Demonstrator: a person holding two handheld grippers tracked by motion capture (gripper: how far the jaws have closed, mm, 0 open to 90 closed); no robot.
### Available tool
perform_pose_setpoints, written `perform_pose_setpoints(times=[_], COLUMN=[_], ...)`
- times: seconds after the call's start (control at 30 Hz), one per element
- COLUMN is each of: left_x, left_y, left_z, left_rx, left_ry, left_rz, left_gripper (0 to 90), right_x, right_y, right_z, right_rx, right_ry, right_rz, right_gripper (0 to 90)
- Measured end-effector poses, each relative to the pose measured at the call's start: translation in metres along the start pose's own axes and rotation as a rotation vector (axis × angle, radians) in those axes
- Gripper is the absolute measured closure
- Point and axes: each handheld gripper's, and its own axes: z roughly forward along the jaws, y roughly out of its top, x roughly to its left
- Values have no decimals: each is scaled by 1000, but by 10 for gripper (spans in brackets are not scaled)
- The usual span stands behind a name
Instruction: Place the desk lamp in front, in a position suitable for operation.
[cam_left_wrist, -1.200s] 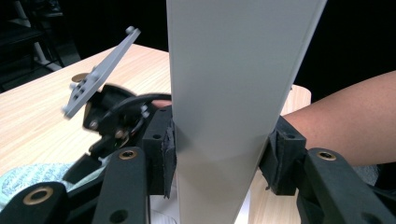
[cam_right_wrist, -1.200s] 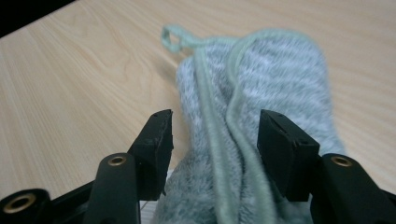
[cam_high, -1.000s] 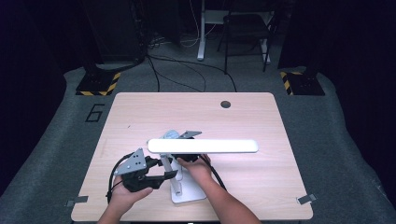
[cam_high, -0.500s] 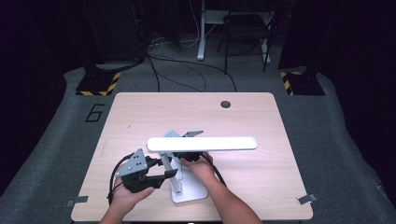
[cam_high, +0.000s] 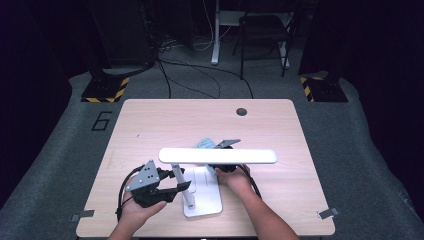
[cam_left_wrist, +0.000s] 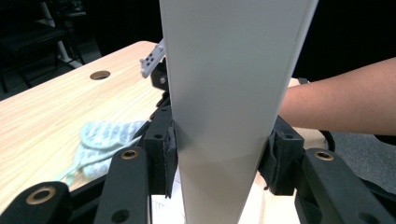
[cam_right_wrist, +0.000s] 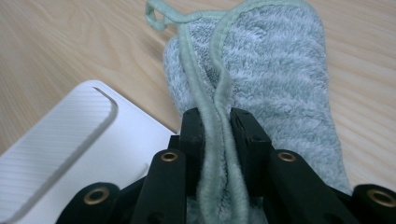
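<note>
Desk lamp steadied, cloth pinched beside its base

On the wooden desk (cam_high: 150, 120) stands the white lamp (cam_high: 217, 156) — long head level above its base (cam_high: 205, 200); the left gripper (cam_high: 172, 189) clamps the lamp's upright post (cam_left_wrist: 233, 116), pads tight on both sides. Behind the base lies the pale green cloth (cam_right_wrist: 271, 79) — the right gripper (cam_right_wrist: 217, 126) has just been closing and now pinches its folded hem.

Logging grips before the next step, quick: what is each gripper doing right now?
Left gripper: closed on the white lamp post.
Right gripper: just closed on the folded green cloth.
</note>
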Motion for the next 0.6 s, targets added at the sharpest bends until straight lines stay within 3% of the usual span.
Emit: perform_pose_setpoints(times=[0.23,0.3,0.43,0.6], left_x=[3,4,4,5], left_y=[-2,-2,-2,-2], left_z=[0,1,1,1], left_rx=[-7,-7,-12,-14], left_ry=[-28,-30,-32,-33], left_rz=[-6,-2,-5,-10], left_gripper=[539,538,538,537], right_x=[2,6,19,43], right_y=[-3,-3,2,15], right_z=[0,3,13,29], right_rx=[-9,-23,-40,-45], right_ry=[-2,8,37,76], right_rz=[48,83,101,76], right_gripper=[771,770,769,764])
